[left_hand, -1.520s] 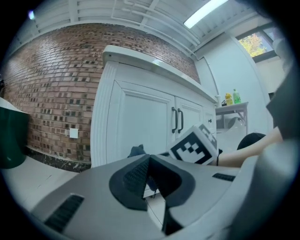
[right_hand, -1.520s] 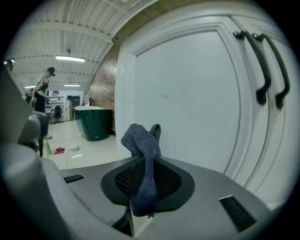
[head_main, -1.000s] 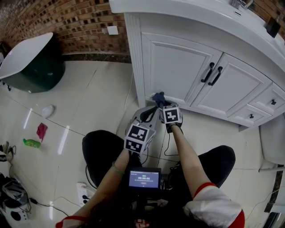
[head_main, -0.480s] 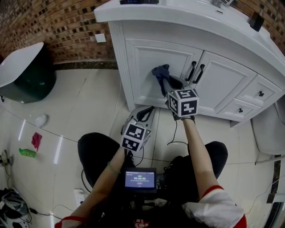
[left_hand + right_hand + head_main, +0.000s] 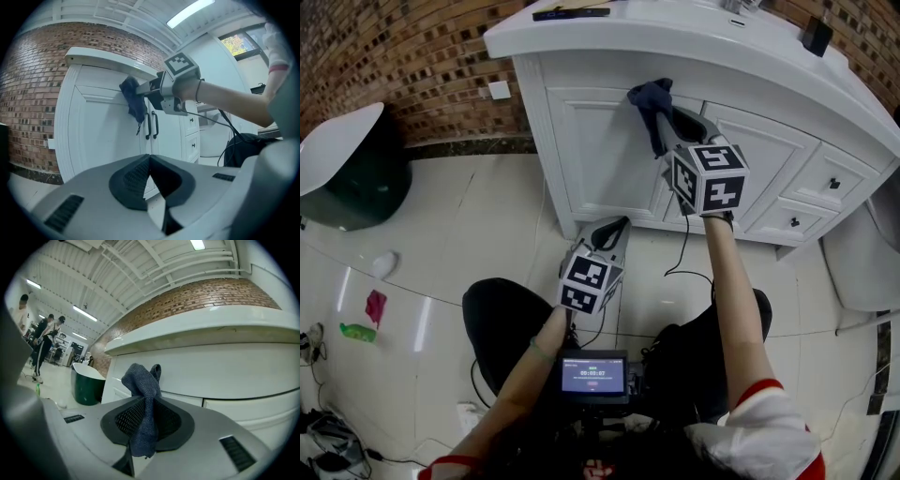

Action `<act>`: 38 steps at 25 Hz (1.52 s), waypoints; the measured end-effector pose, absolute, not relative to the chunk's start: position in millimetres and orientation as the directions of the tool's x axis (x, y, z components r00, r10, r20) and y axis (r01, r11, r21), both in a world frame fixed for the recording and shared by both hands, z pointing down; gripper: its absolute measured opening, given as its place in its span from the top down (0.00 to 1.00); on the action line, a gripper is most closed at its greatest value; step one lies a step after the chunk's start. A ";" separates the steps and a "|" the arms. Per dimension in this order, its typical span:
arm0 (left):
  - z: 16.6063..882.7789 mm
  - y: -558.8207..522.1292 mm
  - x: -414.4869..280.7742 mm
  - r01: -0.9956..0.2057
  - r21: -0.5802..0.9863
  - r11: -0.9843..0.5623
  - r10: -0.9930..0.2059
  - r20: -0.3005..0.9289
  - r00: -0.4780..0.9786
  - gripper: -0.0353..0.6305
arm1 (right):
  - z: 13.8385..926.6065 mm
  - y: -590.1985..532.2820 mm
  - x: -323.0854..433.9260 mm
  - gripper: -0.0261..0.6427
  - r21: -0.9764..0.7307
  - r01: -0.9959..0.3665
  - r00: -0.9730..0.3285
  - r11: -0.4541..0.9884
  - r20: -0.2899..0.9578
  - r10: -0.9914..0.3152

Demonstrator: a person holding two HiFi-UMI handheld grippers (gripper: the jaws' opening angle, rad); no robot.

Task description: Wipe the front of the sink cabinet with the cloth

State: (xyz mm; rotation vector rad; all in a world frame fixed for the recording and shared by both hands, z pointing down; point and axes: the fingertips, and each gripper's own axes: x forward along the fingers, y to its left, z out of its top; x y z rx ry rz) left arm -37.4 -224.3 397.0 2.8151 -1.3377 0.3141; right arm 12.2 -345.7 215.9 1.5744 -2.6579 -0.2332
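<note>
**Cloth.** The cloth (image 5: 651, 101) is dark blue with a coarse woven grain, bunched into a narrow twist. It lies at the top of the sink cabinet (image 5: 598, 164) front, just under the overhanging lip of the white worktop (image 5: 675, 39). It sits where the left door's upper corner meets the frame. In the left gripper view the cloth (image 5: 132, 100) appears to press on the panel, its tail hanging beside the black door handles (image 5: 151, 124).

**Holding claw.** The right claw (image 5: 666, 117) is closed on the cloth. In the right gripper view the cloth (image 5: 143, 411) is pinched between the two pads of this claw (image 5: 146, 414). One lobe stands up ahead of the tips and a shorter end droops below them. The cloth's long axis therefore runs roughly up and down, across the line of the jaws, and it lies straight ahead of the claw, between the tips and the cabinet.

**Idle claw.** The left claw (image 5: 614, 229) hangs low, well apart from the cabinet and aimed at it. The pads of this claw (image 5: 149, 161) meet with nothing between them. The right hand is plainly the nearer.

**Reading.** I judge the wipe to be at the top of a stroke. Nearly all the door face lies below the cloth, and the second door and drawers (image 5: 811, 202) lie to its right.
</note>
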 end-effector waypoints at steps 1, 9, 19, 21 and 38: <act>394.8 -223.3 -35.1 -0.763 -0.085 -0.641 -0.763 0.181 0.620 0.92 | 222.9 -346.6 15.0 0.87 0.146 -0.871 -0.477 0.469 -0.026 -0.878; 389.5 -233.8 -41.8 -0.771 -0.112 -0.627 -0.776 0.174 0.606 0.92 | 311.2 -351.6 15.0 0.87 0.099 -0.870 -0.472 0.483 0.117 -0.874; 410.6 -240.3 -42.4 -0.753 -0.112 -0.648 -0.755 0.221 0.617 0.92 | 451.8 -358.6 13.0 0.87 0.007 -0.889 -0.429 0.457 0.329 -0.841; 416.1 -241.4 -40.8 -0.754 -0.105 -0.649 -0.753 0.230 0.616 0.92 | 478.0 -358.4 14.0 0.87 -0.018 -0.895 -0.420 0.445 0.370 -0.829; 446.9 -247.1 -36.7 -0.769 -0.020 -0.639 -0.745 0.265 0.613 0.92 | 588.2 -356.4 21.0 0.87 0.041 -0.895 -0.337 0.445 0.590 -0.733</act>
